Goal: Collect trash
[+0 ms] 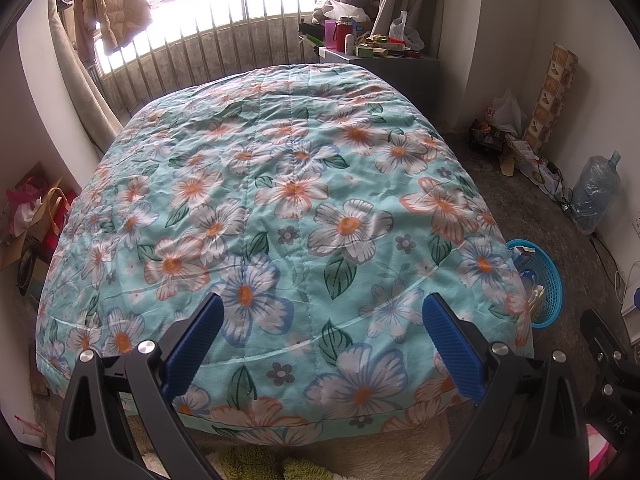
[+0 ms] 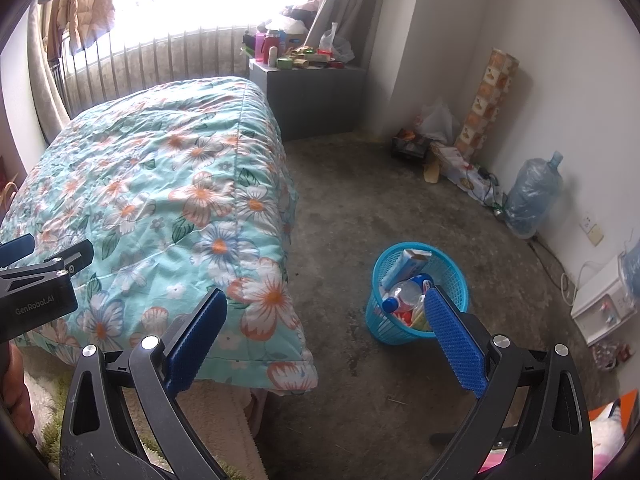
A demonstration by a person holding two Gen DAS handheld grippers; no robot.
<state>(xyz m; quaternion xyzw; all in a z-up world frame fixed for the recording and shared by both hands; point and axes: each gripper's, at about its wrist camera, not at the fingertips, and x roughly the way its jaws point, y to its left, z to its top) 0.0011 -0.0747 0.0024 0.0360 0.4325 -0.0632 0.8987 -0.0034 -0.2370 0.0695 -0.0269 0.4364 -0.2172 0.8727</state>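
Observation:
A blue plastic wastebasket (image 2: 400, 328) stands on the concrete floor beside the bed, holding a blue carton (image 2: 404, 266), a plastic bottle (image 2: 402, 294) and other trash. It also shows in the left wrist view (image 1: 550, 280) at the bed's right edge. My left gripper (image 1: 322, 316) is open and empty, held over the foot of the floral quilt (image 1: 280, 200). My right gripper (image 2: 326, 312) is open and empty, above the floor between the bed corner and the basket. The left gripper also shows in the right wrist view (image 2: 44, 256) at the left.
A grey cabinet (image 2: 316, 96) cluttered with bottles and boxes stands by the window. Bags and boxes (image 2: 432, 144), a patterned roll (image 2: 488, 96) and a large water jug (image 2: 534, 196) line the right wall. A white appliance (image 2: 604, 300) with cables sits by the wall. Bags (image 1: 36, 216) lie left of the bed.

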